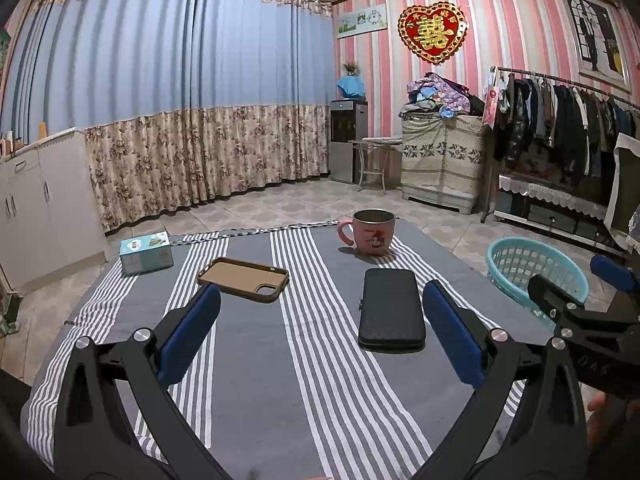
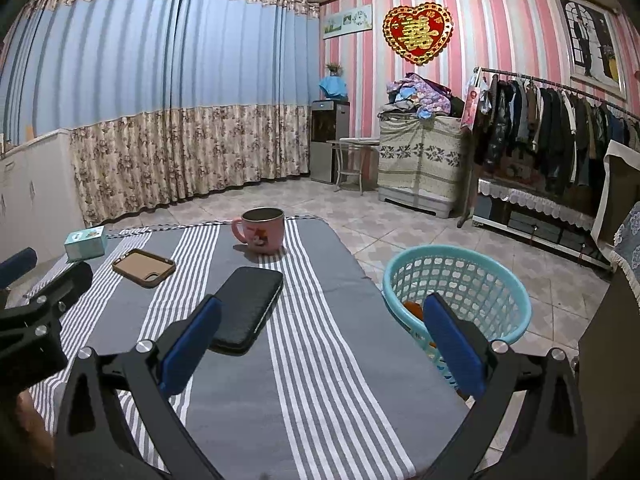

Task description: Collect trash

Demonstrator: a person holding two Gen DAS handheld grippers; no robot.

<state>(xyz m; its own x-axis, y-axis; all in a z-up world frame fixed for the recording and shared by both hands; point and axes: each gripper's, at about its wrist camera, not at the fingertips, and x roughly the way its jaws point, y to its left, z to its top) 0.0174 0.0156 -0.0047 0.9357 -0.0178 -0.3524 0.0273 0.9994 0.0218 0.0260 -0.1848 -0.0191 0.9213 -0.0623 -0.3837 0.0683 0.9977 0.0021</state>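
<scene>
On the striped cloth (image 1: 248, 360): 1 mug (image 1: 370, 232), 1 black phone (image 1: 392, 312), 1 brown phone case (image 1: 243, 279), 1 small box (image 1: 146, 252). Beside the table: 1 basket (image 2: 456, 292), holding at least 1 orange item (image 2: 414, 309); any further contents cannot be counted. Grippers: 2, the left gripper (image 1: 320, 320) and the right gripper (image 2: 320, 328), each with 2 blue pads. Background: 1 heart ornament (image 1: 433, 32), 1 clothes rack (image 1: 560, 128), 1 dispenser (image 1: 347, 140).
</scene>
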